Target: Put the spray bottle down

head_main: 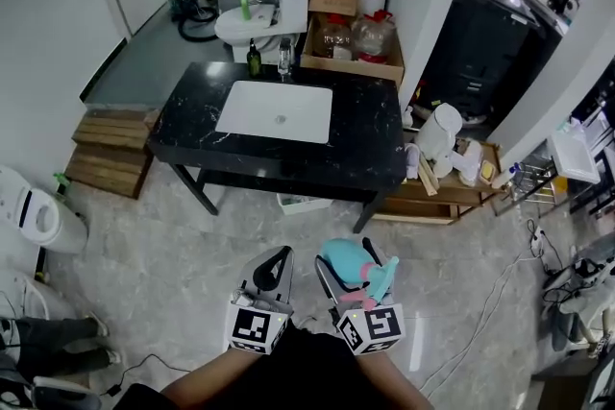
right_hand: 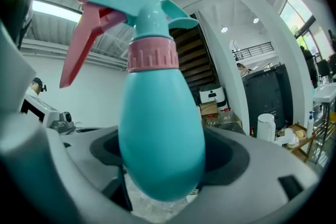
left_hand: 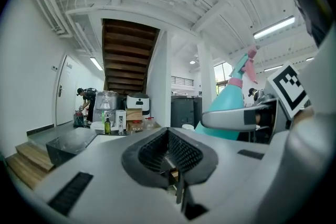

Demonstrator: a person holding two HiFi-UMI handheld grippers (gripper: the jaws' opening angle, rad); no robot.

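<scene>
i hold bottle upright in right tongs, clamped round belly, likely bound for counter; left tongs closed, empty, idle.

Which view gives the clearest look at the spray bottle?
The right gripper view: the spray bottle fills the frame, its teal body gripped by the right claw, pink trigger clear. The head view shows it small from above; the left gripper view catches its side, partly behind a jaw.
</scene>
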